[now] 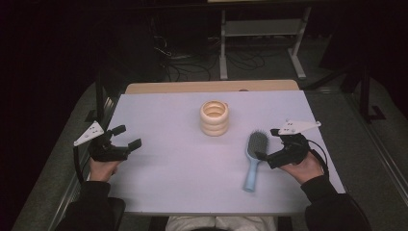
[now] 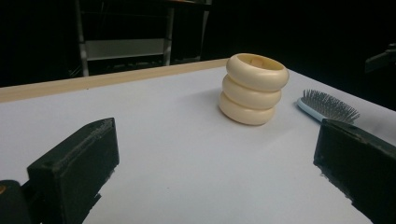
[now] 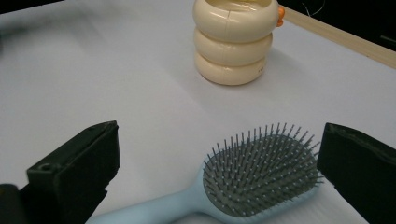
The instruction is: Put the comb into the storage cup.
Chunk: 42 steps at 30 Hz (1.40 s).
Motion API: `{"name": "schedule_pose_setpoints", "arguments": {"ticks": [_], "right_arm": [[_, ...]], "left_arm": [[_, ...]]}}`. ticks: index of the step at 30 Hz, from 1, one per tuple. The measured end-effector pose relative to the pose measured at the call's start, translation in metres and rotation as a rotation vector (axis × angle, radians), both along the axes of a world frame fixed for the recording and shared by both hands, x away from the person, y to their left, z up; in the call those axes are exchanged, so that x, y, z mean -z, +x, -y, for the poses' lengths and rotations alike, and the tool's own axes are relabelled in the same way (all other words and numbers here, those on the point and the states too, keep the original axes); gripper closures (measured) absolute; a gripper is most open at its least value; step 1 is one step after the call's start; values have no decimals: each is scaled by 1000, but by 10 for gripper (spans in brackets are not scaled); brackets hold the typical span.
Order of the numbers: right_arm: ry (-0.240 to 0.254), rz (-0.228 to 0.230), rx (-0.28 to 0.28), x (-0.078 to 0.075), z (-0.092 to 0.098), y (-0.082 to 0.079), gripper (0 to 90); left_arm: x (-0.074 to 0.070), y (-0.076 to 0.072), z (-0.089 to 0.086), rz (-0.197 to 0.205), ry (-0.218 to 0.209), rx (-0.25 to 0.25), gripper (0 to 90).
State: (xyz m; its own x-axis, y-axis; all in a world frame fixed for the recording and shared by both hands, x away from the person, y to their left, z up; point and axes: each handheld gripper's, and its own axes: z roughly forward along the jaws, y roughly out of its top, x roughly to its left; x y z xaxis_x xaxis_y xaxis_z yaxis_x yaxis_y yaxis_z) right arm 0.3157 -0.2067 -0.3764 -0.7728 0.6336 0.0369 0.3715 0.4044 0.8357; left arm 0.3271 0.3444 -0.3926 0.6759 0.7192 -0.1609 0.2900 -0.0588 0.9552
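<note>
The hairbrush [image 1: 254,159] lies bristles-up on the pale surface [image 1: 168,168], in front of and to the right of the cream ringed holder [image 1: 214,118], its head nearer the holder and its light blue handle running away from it toward the person. The right claw [image 1: 268,144] hangs just beside the brush head, on the side away from the holder, released with its jaws spread wide and holding nothing. In the right gripper view the brush head [image 3: 261,175] sits between the two jaws.

To grip well, I judge the claw should shift down the brush to the neck or handle, not the bristles, then drop low and close squarely.

The left claw [image 1: 129,136] waits released, well to the left of the holder.
</note>
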Motion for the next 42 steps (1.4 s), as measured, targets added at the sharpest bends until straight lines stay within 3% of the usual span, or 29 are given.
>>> {"name": "schedule_pose_setpoints", "arguments": {"ticks": [17, 19, 35, 40, 42], "right_arm": [[-26, -30, -56, 1, -25, 2, 0], [-37, -28, -78, 1, -30, 2, 62], [-68, -52, -121, 6, -45, 3, 134], [-87, -78, -143, 10, -49, 4, 160], [-100, -92, -156, 11, -52, 3, 211]], "left_arm": [[0, 0, 1, 3, 1, -1, 0], [0, 0, 1, 2, 3, 0, 0], [0, 0, 1, 4, 4, 0, 0], [-1, 0, 0, 12, 3, -4, 0], [0, 0, 0, 11, 4, -4, 0]]}}
